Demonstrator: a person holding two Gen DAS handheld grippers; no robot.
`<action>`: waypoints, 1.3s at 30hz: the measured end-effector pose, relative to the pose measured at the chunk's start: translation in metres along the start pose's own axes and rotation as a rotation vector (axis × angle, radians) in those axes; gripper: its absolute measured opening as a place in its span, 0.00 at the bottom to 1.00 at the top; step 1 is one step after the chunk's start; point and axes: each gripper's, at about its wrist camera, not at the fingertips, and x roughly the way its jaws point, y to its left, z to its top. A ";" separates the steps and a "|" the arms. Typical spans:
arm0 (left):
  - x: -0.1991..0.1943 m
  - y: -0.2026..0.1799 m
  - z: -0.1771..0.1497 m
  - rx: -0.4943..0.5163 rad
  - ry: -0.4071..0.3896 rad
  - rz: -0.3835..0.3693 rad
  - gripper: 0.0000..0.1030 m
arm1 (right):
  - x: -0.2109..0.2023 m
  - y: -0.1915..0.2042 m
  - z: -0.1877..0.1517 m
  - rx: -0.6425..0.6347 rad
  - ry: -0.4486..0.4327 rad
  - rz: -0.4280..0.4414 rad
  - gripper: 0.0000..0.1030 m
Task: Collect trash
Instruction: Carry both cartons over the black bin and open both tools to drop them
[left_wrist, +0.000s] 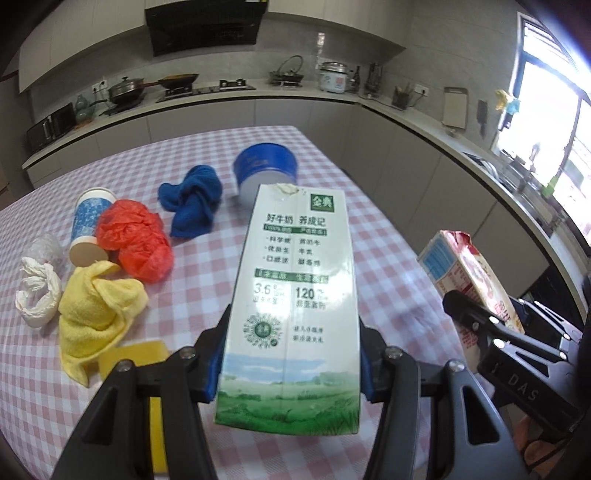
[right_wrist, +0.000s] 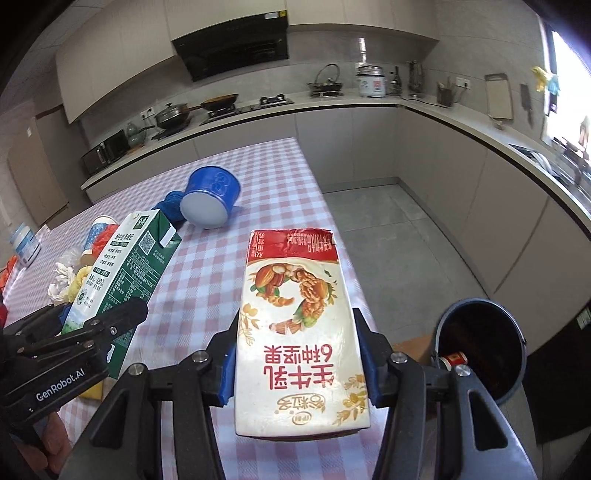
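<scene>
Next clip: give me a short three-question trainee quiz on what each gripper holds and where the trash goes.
1. True or false: both grippers hold cartons.
2. Which gripper holds the green-and-white milk carton?
A) left gripper
B) right gripper
3. Fill in: the dark round trash bin stands on the ____, right of the pink checked table.

Key:
1. True; the right gripper holds the red-and-white grain-milk carton.
2. A
3. floor

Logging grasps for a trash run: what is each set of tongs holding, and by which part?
Left tongs clamp the green-and-white milk carton across its lower sides. Right tongs clamp the red-and-white milk carton likewise across its near end.
</scene>
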 end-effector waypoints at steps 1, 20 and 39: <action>-0.001 -0.005 -0.002 0.008 0.000 -0.009 0.54 | -0.006 -0.005 -0.004 0.012 -0.004 -0.009 0.53; 0.028 -0.193 0.006 0.061 0.012 -0.107 0.54 | -0.055 -0.212 -0.013 0.099 -0.027 -0.069 0.53; 0.154 -0.298 -0.019 0.109 0.198 -0.103 0.54 | 0.034 -0.369 -0.052 0.181 0.145 -0.085 0.52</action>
